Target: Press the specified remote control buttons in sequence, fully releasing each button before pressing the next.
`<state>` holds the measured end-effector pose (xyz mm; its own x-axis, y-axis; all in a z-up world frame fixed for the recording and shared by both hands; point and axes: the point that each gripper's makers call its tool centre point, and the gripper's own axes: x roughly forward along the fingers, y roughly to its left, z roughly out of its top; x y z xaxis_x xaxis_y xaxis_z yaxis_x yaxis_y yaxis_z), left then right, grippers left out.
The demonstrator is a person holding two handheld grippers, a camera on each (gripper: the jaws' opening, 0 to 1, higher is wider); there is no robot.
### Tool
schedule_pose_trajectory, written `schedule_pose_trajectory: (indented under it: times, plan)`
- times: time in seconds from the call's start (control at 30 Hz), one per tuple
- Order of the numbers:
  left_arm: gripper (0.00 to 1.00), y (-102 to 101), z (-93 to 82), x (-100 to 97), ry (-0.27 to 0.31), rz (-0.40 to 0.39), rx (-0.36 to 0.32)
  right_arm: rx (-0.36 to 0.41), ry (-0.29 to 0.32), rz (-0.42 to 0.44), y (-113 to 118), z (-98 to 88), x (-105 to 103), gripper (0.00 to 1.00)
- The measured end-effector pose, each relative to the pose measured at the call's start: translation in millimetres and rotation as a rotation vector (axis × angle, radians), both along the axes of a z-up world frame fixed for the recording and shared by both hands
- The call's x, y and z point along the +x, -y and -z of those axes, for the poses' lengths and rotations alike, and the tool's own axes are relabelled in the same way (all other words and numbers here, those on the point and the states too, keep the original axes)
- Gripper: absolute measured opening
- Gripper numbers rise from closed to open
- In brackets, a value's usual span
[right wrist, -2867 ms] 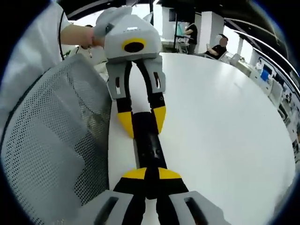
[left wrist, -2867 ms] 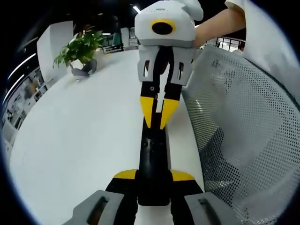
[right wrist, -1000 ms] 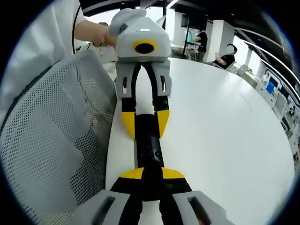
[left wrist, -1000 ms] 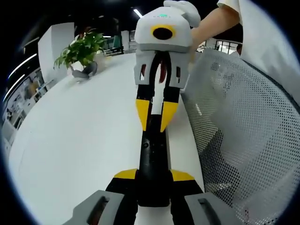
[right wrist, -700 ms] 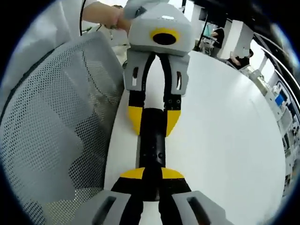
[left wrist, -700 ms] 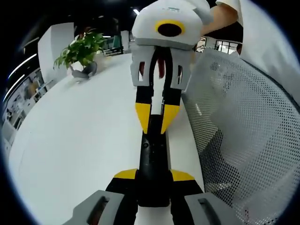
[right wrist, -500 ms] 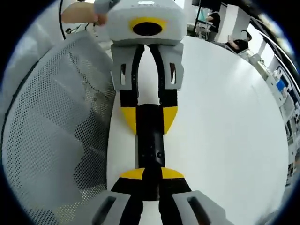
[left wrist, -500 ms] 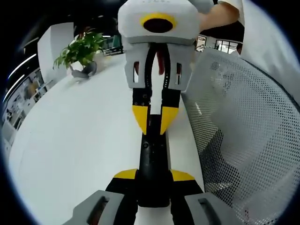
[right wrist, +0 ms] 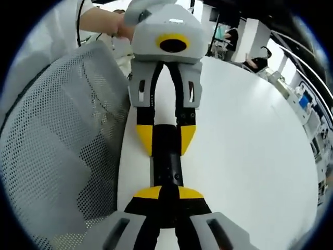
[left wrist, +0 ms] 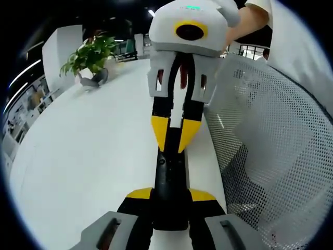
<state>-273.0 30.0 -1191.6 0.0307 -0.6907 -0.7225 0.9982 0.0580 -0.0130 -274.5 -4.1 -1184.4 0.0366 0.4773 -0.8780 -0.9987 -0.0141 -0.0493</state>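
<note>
Since half a second ago the right gripper (left wrist: pixel 175 134) has tipped back and looks smaller in the left gripper view, while its yellow tips stay over the same end of the remote and the plant and table sit where they did. Reading the left gripper view from left to right: a green potted plant (left wrist: pixel 91 54) stands far off on a broad white table (left wrist: pixel 78 156). At the centre a slim black remote control (left wrist: pixel 170 174) lies lengthwise along the table's edge. The left gripper (left wrist: pixel 170 195) rises from the bottom and pinches the remote's near end between its yellow tips. At the far end the right gripper points down at it, jaws drawn almost together with a thin slit between them. Its tips sit over the top face of the remote rather than around its sides; whether they touch a button cannot be told. Further right is the grey mesh back of a chair (left wrist: pixel 270 156), and above it a person's forearm (left wrist: pixel 250 18) and white sleeve (left wrist: pixel 299 52). In the right gripper view the mesh chair is on the left. The remote runs up the middle, with the left gripper's tips touching both its sides at the far end. The white table spreads to the right, with seated people (right wrist: pixel 255 57) in the distance.
</note>
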Motion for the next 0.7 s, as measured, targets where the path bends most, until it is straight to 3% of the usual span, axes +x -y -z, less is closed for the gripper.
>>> schedule_pose_trajectory:
  times: [0.1, 0.27, 0.33, 0.37, 0.43, 0.5, 0.6, 0.7]
  plan:
    - [0.24, -0.1, -0.1, -0.2, 0.002, -0.003, -0.002, -0.050, -0.064, 0.042, 0.1, 0.4, -0.3, 0.06]
    - [0.24, -0.1, 0.1, -0.1, 0.003, -0.005, 0.005, -0.127, -0.031, 0.009, -1.0, 1.6, -0.9, 0.06]
    - [0.24, -0.2, 0.2, 0.0, 0.003, -0.008, 0.005, -0.116, 0.003, -0.004, 0.2, 1.2, -3.6, 0.06]
    - [0.24, -0.3, 0.2, -0.1, 0.002, -0.010, 0.002, -0.073, 0.016, 0.013, 0.6, 0.3, -1.7, 0.06]
    - [0.24, -0.4, 0.1, -0.1, 0.001, -0.013, 0.001, 0.010, 0.003, 0.072, 0.4, -1.1, -0.8, 0.06]
    - [0.24, -0.4, 0.0, -0.2, 0.002, -0.010, 0.004, 0.038, 0.007, 0.098, 0.7, -1.4, -0.6, 0.06]
    - [0.24, 0.4, -0.2, -0.3, 0.003, -0.002, 0.024, 0.007, 0.081, -0.021, -2.0, -1.3, -3.5, 0.03]
    - [0.24, -0.1, 0.2, -0.1, 0.001, -0.010, 0.034, -0.015, 0.075, -0.008, -6.2, -1.2, -1.3, 0.01]
